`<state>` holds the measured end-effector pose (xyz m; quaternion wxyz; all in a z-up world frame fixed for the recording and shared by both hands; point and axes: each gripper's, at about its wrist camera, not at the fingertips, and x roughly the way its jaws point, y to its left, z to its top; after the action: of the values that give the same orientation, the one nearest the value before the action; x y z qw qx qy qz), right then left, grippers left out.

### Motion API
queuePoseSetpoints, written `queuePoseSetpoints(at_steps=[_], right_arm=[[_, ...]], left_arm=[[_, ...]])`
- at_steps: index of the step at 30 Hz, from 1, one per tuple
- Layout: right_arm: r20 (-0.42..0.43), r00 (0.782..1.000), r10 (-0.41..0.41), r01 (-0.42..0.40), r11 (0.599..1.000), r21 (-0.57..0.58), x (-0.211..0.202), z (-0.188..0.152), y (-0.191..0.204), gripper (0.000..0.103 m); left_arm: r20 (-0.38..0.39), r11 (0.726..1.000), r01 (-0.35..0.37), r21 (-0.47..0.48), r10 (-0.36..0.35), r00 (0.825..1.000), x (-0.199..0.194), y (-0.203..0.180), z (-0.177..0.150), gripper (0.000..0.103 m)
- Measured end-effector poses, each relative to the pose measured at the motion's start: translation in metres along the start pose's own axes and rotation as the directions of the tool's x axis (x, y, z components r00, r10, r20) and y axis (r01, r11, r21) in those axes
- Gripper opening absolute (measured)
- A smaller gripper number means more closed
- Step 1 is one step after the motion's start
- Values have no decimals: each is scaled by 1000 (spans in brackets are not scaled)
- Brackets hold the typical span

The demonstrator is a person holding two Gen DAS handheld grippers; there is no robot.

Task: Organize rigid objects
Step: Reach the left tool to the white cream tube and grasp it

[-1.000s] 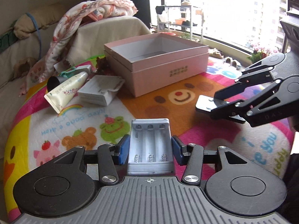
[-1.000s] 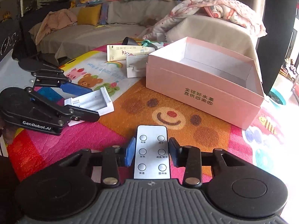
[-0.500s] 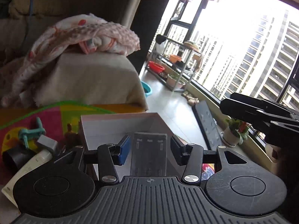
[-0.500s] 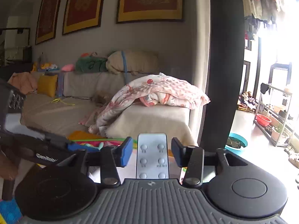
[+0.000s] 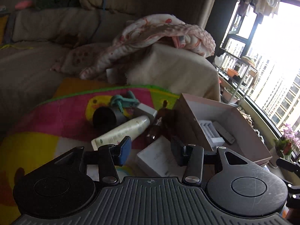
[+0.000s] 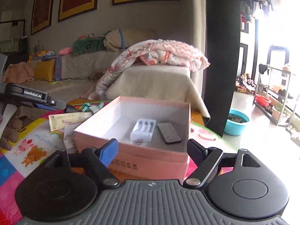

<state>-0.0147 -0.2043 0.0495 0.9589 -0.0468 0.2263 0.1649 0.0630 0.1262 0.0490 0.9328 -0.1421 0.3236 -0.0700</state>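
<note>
Between the right gripper's [image 6: 152, 151] opening, empty jaws sits the pink box [image 6: 131, 155], holding a white battery holder [image 6: 143, 130] and, just beside it, a dark remote [image 6: 169, 132], both lying flat, long axes running toward the box's far wall. Beside that box, the left gripper [image 5: 150, 148] hangs half open, gripping nothing.

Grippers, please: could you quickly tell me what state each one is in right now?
Left gripper: open, holding nothing.
Right gripper: jaws opening, nothing between them.
</note>
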Motion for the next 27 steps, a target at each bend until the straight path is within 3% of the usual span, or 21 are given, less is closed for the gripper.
queuePoseSetpoints(at_steps=[2,6,8,12,14,16,19,22,25,27], right_arm=[[-41,998,48,-47,999,16,5,-13,9,82],[-84,993,87,-82,995,62,16,-28,24,82],[-106,991,77,-73,997,38,21,-32,31,82],[-106,992,71,-70,997,14,19,-33,36,82],[-103,992,68,-65,997,27,19,-33,33,82],[-104,992,70,-65,997,47,20,-33,29,82],[-119,989,85,-76,994,77,23,-32,24,82],[-127,988,86,-76,994,81,25,-32,24,82],[-125,989,83,-76,995,63,24,-32,27,82],[-133,988,80,-74,996,50,26,-32,29,82]], left_arm=[[-30,1000,5,-20,-6,1000,10,1,-2,51],[11,997,28,70,-29,1000,20,-21,3,51],[-16,994,32,106,-31,999,36,-29,12,51],[-92,989,-17,147,31,995,74,-33,18,51],[-126,987,-20,159,40,991,83,-29,14,46],[-132,989,17,147,2,991,77,-21,8,43],[-169,981,110,158,-83,982,58,-17,-5,31],[-210,963,181,199,-138,968,33,-20,-25,31],[-272,937,269,223,-205,940,8,-27,-46,31],[-295,913,297,279,-213,931,-5,-36,-55,32]])
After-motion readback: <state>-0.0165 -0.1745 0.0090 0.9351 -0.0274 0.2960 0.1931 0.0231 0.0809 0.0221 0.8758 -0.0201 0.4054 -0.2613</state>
